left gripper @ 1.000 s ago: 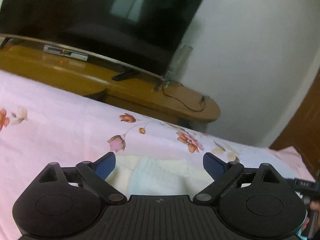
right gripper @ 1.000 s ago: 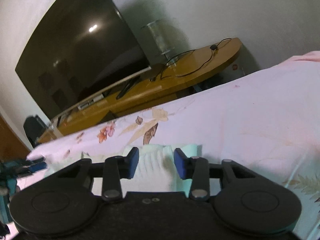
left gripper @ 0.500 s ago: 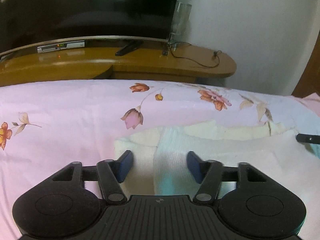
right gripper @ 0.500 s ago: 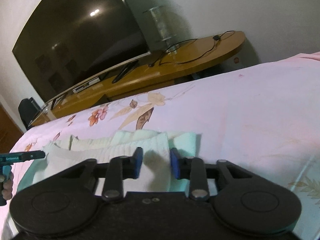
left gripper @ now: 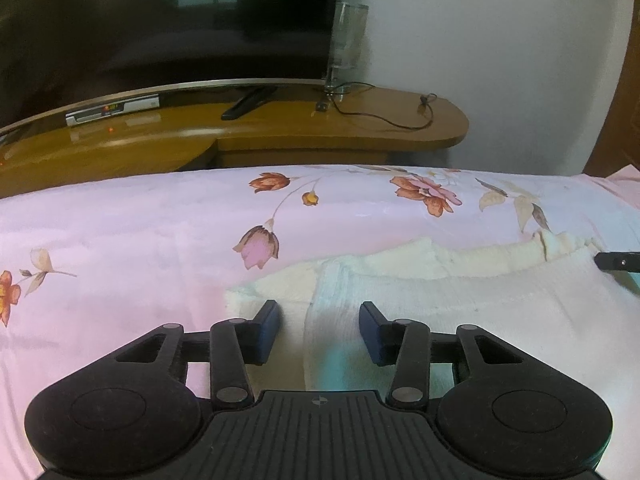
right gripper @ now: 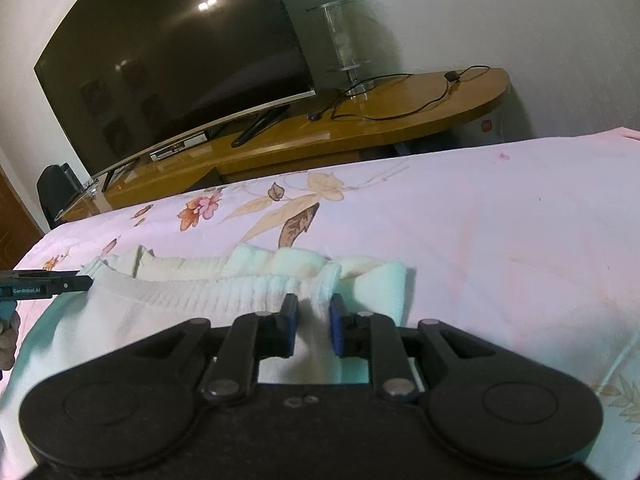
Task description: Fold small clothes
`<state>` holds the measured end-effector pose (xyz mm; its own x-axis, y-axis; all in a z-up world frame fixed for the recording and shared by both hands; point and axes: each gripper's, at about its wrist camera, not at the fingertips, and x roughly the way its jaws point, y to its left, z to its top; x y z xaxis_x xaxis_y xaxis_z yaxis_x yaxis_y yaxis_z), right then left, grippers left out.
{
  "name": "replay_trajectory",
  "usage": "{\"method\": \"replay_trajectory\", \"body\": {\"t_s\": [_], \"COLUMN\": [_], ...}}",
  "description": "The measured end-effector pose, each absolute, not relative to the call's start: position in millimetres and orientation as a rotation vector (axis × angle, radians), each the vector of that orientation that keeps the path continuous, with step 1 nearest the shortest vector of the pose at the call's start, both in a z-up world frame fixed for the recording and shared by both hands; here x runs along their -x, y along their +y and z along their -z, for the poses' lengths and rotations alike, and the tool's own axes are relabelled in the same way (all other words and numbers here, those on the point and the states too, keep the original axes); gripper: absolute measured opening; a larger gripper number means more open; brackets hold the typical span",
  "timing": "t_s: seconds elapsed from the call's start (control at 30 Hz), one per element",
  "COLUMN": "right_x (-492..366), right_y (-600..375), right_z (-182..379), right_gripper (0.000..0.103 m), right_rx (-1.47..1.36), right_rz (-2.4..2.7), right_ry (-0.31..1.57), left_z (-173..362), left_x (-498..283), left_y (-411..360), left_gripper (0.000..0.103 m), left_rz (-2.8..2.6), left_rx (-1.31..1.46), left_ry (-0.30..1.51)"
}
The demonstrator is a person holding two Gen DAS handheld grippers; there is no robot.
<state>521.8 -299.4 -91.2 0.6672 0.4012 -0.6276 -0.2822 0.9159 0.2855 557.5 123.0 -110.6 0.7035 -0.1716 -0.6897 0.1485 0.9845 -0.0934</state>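
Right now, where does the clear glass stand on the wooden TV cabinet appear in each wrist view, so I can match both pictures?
Left wrist view: the clear glass stand is at top centre, just right of the dark television.
Right wrist view: the stand is at top, right of centre, again right of the television.
Shared landmark: the black cable lying on the wooden cabinet.
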Motion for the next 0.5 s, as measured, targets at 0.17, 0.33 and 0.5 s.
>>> {"method": "replay_trajectory", "body": {"t_s": [0.17, 0.33, 0.5], "right_x": [-521.1, -521.2, -521.4], "right_y": [-301.5, -300.0, -297.5], "right_z": [91.6, 90.4, 90.2], "right_gripper": [0.013, 0.014, 0.017], "right_rx": [-0.168, -0.152, -0.139], "right_rz": [-0.384, -0.374, -0.367], "right_ry": [0.743, 0.735, 0.727], "left_z": [109.4, 107.9, 106.4], "left_x": [-557.7, -556.5, -555.8], "left_y": [120.3, 116.5, 109.9], "left_gripper": [0.045, 0.044, 0.023], "left_rz": [0.178, 0.179, 0.201], "left_rx": [0.005, -0.019, -0.062], "left_ry": [0.767, 0.755, 0.750]}}
